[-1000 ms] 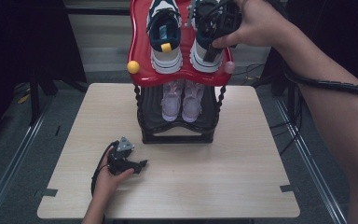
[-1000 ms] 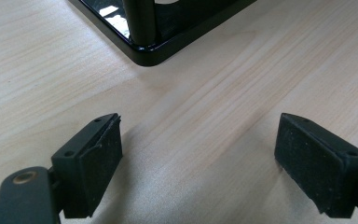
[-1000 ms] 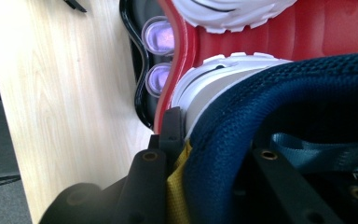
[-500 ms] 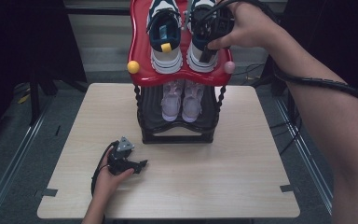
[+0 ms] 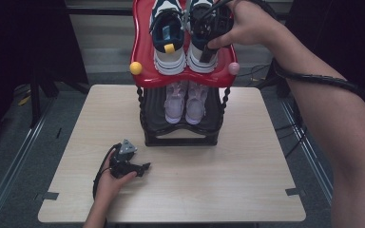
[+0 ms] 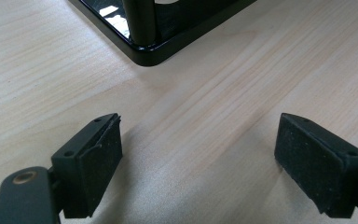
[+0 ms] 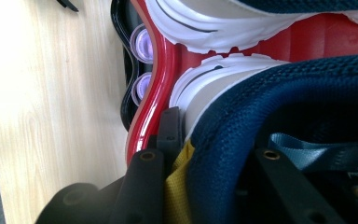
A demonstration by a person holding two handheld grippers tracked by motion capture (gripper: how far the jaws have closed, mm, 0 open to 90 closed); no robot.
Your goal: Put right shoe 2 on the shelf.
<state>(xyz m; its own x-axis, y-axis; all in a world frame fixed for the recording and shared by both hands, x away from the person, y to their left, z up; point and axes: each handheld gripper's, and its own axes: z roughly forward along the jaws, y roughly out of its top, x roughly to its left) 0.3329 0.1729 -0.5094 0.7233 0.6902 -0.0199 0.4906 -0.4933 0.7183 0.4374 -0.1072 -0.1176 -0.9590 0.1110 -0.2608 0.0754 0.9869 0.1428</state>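
Two navy-and-white sneakers stand on the red top shelf (image 5: 145, 52) of a black shoe rack (image 5: 180, 138). My right gripper (image 5: 209, 47) comes down from above onto the right sneaker (image 5: 196, 61) and is shut on its heel. In the right gripper view the gripper (image 7: 219, 177) has one jaw outside the white heel and the other inside the navy collar (image 7: 284, 93). The left sneaker (image 5: 168, 42) stands beside it. My left gripper (image 5: 140, 167) rests on the table in front of the rack, open with nothing between its pads (image 6: 98, 158).
A lilac pair of shoes (image 5: 185, 102) sits on the rack's lower shelf. Yellow (image 5: 136, 68) and pink (image 5: 233, 68) knobs cap the red shelf's front corners. The rack's black base corner (image 6: 144, 46) lies just beyond my left gripper. Bare wooden tabletop (image 5: 266, 142) surrounds the rack.
My right hand and gripper have edged slightly to the left over the red shelf, still on the right sneaker's heel. The left gripper has not moved.
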